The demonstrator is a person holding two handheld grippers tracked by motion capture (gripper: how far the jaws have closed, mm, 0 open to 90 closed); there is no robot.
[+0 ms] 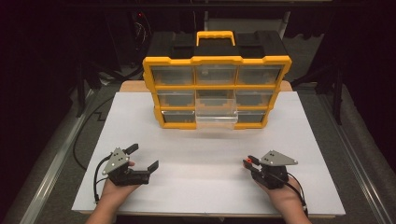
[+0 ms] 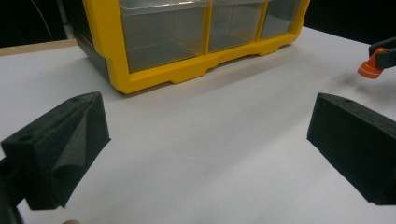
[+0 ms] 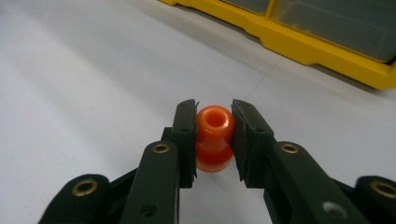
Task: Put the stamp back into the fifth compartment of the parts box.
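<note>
We note left tool (image 1: 144,157) at 7 o'clock spread wide and empty, right tool (image 1: 246,162) at 5 o'clock clamping orange spool (image 3: 214,137), yellow drawer cabinet (image 1: 216,91) at 12 o'clock on white tabletop (image 1: 201,154).

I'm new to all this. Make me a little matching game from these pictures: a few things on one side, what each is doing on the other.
Things:
1. left gripper
2. right gripper
3. orange piece
4. bottom middle drawer

States:
a. pulled out of the yellow organizer
b. clamped between two jaws
c. jaws wide apart, nothing held
d. jaws closed on something

Pairs: 1-c, 2-d, 3-b, 4-a
</note>
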